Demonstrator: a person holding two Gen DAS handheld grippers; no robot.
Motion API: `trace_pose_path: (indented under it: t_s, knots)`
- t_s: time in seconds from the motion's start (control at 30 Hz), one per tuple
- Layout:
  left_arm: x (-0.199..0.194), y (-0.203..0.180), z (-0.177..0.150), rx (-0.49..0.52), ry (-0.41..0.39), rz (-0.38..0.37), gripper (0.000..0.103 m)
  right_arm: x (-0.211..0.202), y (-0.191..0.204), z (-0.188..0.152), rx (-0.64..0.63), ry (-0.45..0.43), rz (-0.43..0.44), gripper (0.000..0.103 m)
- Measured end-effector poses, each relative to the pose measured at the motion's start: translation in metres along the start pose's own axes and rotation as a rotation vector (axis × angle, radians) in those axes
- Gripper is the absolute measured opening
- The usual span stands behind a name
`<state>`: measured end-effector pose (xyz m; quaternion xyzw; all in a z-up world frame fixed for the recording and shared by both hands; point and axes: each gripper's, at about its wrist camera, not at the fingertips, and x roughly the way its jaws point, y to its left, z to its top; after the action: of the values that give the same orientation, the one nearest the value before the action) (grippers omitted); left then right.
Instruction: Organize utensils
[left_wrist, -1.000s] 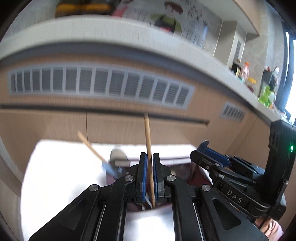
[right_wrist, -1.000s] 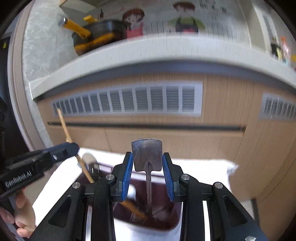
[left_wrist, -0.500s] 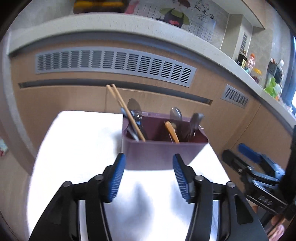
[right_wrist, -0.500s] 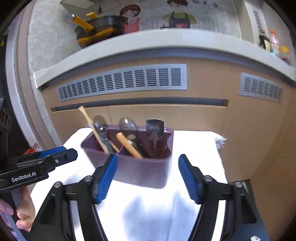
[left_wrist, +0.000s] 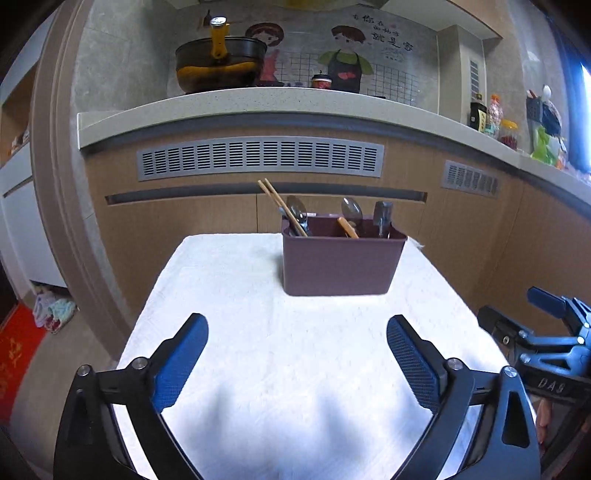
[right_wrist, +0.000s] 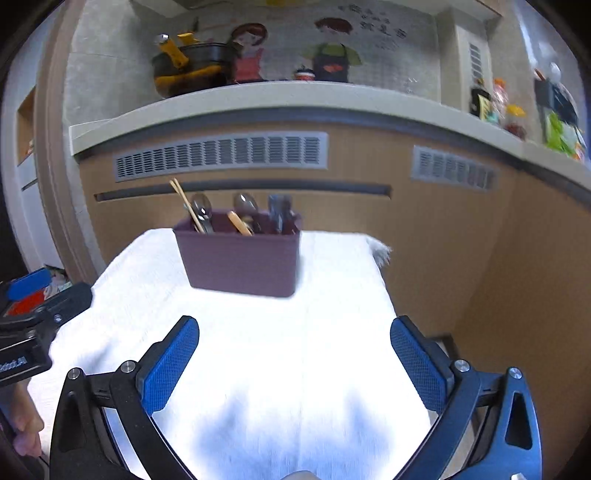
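At the far end of the white-covered tabletop (left_wrist: 258, 354), the maroon caddy (left_wrist: 338, 264) holds chopsticks (left_wrist: 282, 206), spoons and spatula. Left tool (left_wrist: 297, 354) and right tool (right_wrist: 295, 354) are opening wide, empty; best drawn clear without nudging it.

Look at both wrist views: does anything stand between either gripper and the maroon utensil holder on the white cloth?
Nothing visible does. Only bare white cloth lies between the left gripper, the right gripper and the maroon utensil holder. Both grippers' jaws are opening, with nothing between them.
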<state>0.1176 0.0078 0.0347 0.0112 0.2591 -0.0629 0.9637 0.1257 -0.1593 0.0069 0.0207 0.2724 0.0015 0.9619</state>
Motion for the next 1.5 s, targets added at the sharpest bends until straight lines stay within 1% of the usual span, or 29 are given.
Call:
trace_pose_path:
  t_s: [0.07, 0.17, 0.47, 0.63, 1.5]
  knots:
    - [-0.002, -0.002, -0.003, 0.008, 0.003, 0.014, 0.099, -0.004, -0.004, -0.004, 0.03, 0.006, 0.013, 0.103]
    - [-0.005, -0.003, -0.006, 0.011, 0.013, 0.001, 0.099, -0.012, -0.005, -0.006, 0.048, -0.004, 0.027, 0.103]
    - [-0.009, -0.002, -0.003, -0.007, 0.017, -0.012, 0.099, -0.017, 0.004, -0.006, 0.001, -0.02, -0.006, 0.103]
    - [-0.009, -0.002, -0.003, -0.003, 0.02, -0.016, 0.099, -0.015, 0.003, -0.007, 0.004, -0.005, 0.004, 0.103]
    - [-0.009, -0.008, -0.004, 0.012, 0.029, -0.013, 0.099, -0.019, 0.001, -0.004, 0.0, -0.016, 0.005, 0.103]
